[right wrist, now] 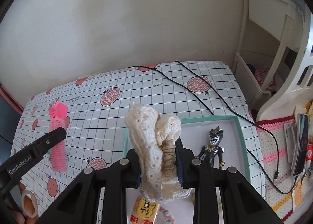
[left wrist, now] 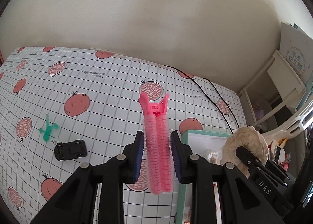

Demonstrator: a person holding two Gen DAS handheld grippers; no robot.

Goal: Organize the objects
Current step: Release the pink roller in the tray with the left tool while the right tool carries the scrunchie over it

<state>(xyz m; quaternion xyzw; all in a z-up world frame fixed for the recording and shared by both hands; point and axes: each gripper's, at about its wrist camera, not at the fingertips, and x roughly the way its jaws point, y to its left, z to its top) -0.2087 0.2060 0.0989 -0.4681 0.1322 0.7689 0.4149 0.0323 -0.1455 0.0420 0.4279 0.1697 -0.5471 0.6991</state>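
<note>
**Pink curler and lace scrunchie both in transit to the box**

Pink hair-curler clip [left wrist: 157,145] is pinched lengthwise in the left gripper [left wrist: 157,151], hanging clear above the checked tablecloth [left wrist: 97,91]. The right gripper [right wrist: 158,157] is clamped on the cream lace scrunchie [right wrist: 148,141], held over the near-left corner of the teal-rimmed box [right wrist: 239,126].

Step, as I read it: carry phase, drop-off next. The box already holds a black figurine [right wrist: 212,149] at right and a snack packet [right wrist: 144,212] near; its far-left floor looks free.

Next: lower the scrunchie in and release, then bring the curler right over the left rim.

Watch the black cable [right wrist: 195,87] along the far and right sides. The toy car [left wrist: 70,150] and green figure [left wrist: 48,129] lie well left, still to collect.
</note>
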